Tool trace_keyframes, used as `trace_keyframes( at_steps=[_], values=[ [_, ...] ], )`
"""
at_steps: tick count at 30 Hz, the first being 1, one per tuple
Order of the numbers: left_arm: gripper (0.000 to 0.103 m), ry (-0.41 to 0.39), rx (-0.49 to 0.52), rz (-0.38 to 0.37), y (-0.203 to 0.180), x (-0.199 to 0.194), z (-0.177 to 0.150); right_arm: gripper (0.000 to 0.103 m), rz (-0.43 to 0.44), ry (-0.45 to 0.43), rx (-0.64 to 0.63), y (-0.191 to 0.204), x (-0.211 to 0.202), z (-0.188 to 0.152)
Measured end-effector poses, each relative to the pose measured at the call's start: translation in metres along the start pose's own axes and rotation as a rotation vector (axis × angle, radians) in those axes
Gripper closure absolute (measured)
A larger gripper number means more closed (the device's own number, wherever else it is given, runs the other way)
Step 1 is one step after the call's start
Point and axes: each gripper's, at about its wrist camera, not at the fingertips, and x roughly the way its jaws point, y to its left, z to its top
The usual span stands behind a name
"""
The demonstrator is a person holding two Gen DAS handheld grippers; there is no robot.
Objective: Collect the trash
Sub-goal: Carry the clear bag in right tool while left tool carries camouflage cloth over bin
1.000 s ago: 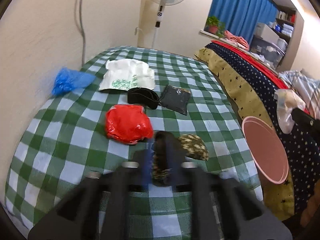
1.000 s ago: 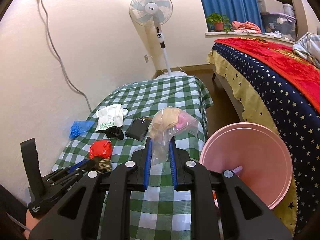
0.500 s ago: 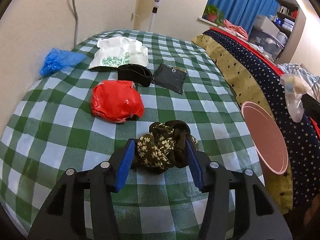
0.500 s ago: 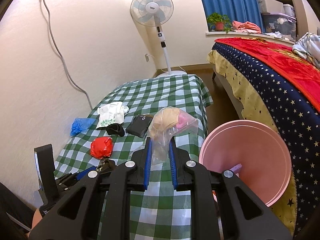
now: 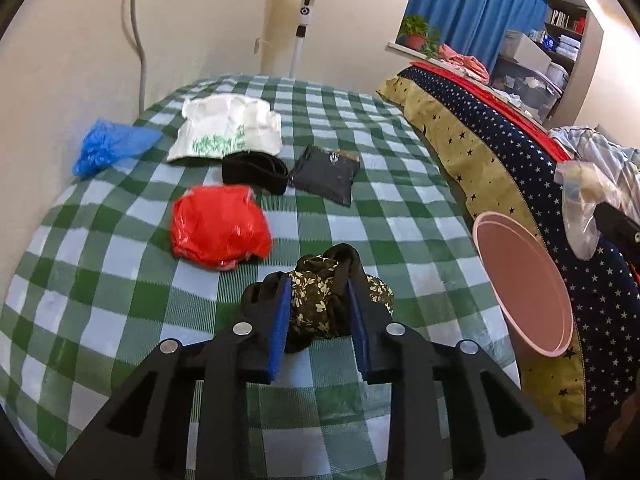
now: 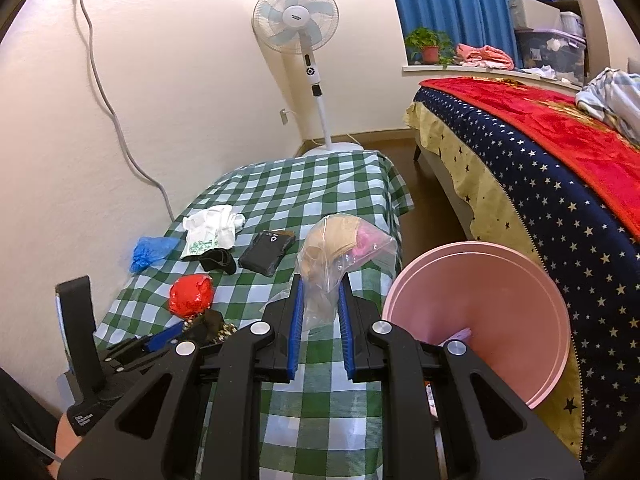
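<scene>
A: As the pink basin (image 6: 478, 312) served as reference, how were the tools catalogued?

B: Item one: right gripper (image 6: 320, 300), clenched on a clear plastic bag (image 6: 340, 256), held just left of the basin rim, nearer of the two. Item two: left gripper (image 5: 318, 304), closed around a floral cloth wad (image 5: 316, 300) resting on the table, further left of the basin.

A: Remaining stock?

B: Red bag (image 5: 218, 230), black band (image 5: 254, 172), dark pouch (image 5: 326, 172), white bag (image 5: 226, 130), blue bag (image 5: 110, 148), all well left of the basin.

A: Surface and room?

B: Green checked tablecloth (image 5: 100, 280); starred bedspread (image 6: 560, 184) behind the basin; standing fan (image 6: 296, 24) beyond.
</scene>
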Motion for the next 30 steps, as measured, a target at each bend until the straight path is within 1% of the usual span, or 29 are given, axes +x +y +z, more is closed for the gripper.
trace_keyframes(
  at_steps=[3,5,9,12,17,22,30],
  values=[
    [0.079,-0.029,-0.006,0.000,-0.004,-0.003,0.007,0.086,-0.025,-0.004,-0.002,-0.002,-0.002,0.002],
    [0.082,-0.048,0.000,0.001,-0.009,-0.004,0.013,0.086,-0.043,-0.014,0.001,-0.004,-0.006,0.004],
    [0.083,-0.081,0.020,0.008,-0.021,-0.007,0.020,0.086,-0.087,-0.031,0.012,-0.010,-0.011,0.009],
    [0.083,-0.084,0.019,0.002,-0.025,-0.004,0.022,0.086,-0.106,-0.036,0.022,-0.013,-0.012,0.011],
    [0.088,-0.095,0.022,0.001,-0.031,-0.005,0.023,0.086,-0.132,-0.041,0.024,-0.016,-0.011,0.012],
    [0.089,-0.111,0.019,-0.012,-0.043,-0.007,0.027,0.086,-0.150,-0.032,0.032,-0.023,-0.011,0.011],
    [0.090,-0.114,0.086,-0.039,-0.075,0.005,0.026,0.086,-0.214,-0.035,0.046,-0.042,-0.012,0.008]
  ],
)
